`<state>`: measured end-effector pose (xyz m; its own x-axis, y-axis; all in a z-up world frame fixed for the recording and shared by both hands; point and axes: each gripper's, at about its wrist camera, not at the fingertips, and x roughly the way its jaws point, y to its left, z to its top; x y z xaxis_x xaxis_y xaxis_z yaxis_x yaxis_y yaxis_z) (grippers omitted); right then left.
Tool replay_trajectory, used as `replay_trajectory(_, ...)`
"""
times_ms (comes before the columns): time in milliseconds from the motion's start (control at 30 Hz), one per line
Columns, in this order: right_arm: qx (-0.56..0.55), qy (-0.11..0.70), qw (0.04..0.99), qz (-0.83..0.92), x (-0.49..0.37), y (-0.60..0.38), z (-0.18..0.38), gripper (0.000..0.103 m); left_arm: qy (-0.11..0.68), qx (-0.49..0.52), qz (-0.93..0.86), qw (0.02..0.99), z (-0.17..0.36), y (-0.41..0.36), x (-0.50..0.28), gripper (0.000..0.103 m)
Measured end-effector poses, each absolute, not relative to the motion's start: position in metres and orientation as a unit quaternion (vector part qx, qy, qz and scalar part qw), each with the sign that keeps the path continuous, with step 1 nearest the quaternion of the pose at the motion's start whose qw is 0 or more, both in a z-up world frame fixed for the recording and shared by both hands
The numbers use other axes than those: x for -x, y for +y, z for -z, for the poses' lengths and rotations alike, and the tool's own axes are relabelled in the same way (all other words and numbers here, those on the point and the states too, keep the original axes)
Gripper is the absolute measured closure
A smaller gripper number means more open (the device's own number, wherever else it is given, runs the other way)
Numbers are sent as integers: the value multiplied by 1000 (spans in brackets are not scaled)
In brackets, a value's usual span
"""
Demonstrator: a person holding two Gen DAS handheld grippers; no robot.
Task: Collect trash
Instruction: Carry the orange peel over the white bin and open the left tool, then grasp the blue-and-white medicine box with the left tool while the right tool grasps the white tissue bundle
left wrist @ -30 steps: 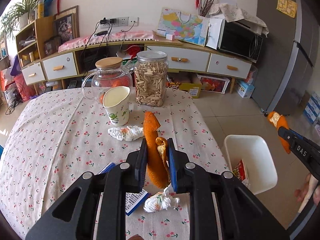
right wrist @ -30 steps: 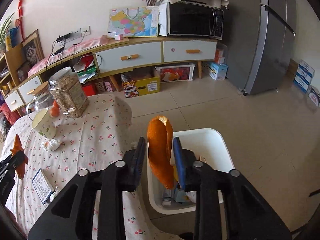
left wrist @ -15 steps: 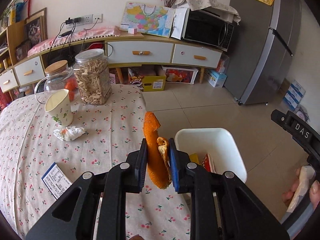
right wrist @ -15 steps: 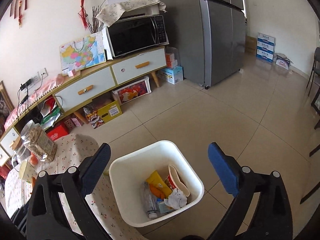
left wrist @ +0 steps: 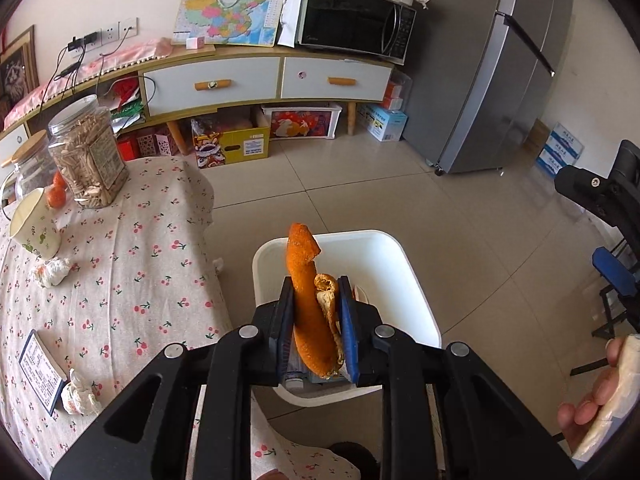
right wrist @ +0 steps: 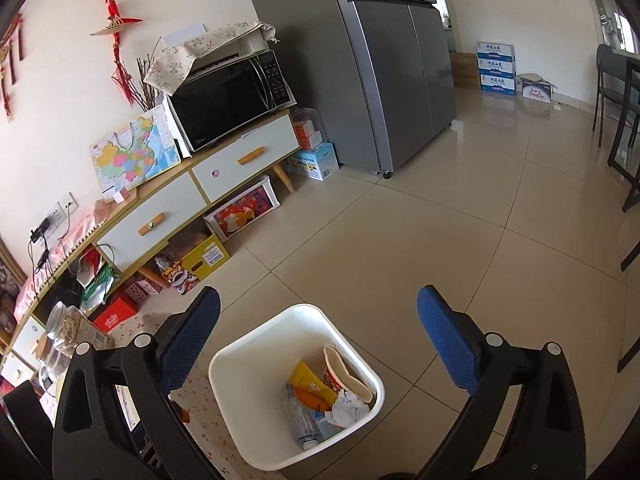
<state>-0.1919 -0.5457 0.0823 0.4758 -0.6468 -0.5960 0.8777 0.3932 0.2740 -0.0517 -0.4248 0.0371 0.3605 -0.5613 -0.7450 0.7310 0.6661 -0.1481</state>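
My left gripper point(left wrist: 314, 312) is shut on an orange peel point(left wrist: 308, 292) and holds it above the white trash bin point(left wrist: 404, 276) beside the table. My right gripper point(right wrist: 318, 332) is open and empty, above and behind the same bin point(right wrist: 244, 352), which holds a paper cup, a yellow wrapper, a plastic bottle and crumpled tissue. Two crumpled tissue wads point(left wrist: 50, 274) point(left wrist: 78, 398) lie on the cherry-print tablecloth point(left wrist: 132, 280).
On the table stand a jar of seeds point(left wrist: 88, 156), a paper cup point(left wrist: 34, 224), a glass teapot and a small printed card point(left wrist: 40, 372). A sideboard with microwave point(right wrist: 232, 100), a fridge point(right wrist: 376, 60) and boxes line the tiled floor.
My left gripper has carried the orange peel from over the table to above the bin. My right gripper opened, dropped its orange peel into the bin and drew back.
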Motion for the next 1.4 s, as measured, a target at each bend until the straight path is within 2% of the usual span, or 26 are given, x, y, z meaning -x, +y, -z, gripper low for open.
replay_trajectory(33, -287, 202, 810, 470, 192, -545, -82, 8, 408, -108, 400, 814, -36, -430, 54, 78)
replay_trajectory(67, -287, 201, 810, 470, 193, -545, -82, 8, 410, -114, 402, 811, -34, -434, 55, 65)
replay_trajectory(100, -288, 201, 810, 470, 194, -545, -82, 8, 412, -119, 403, 809, -33, -437, 56, 48)
replay_trajectory(267, -292, 202, 811, 464, 194, -545, -83, 8, 408, -135, 396, 811, -26, -434, 64, 28)
replay_trajectory(467, -271, 229, 821, 448, 179, -536, -80, 7, 415, -141, 365, 822, -18, -412, 51, 22)
replay_trajectory(733, -196, 312, 841, 396, 135, -503, -66, 7, 408, -162, 316, 841, -13, -367, 30, 22)
replay_trajectory(1033, -157, 365, 853, 338, 96, -468, -54, 7, 409, -198, 248, 856, -6, -302, -4, 22)
replay_trajectory(1300, -134, 387, 860, 305, 68, -441, -47, 7, 459, -136, 140, 867, 5, -240, -50, 22)
replay_trajectory(1400, -129, 394, 860, 297, 60, -435, -45, 7, 483, -96, 92, 866, 15, -221, -67, 17)
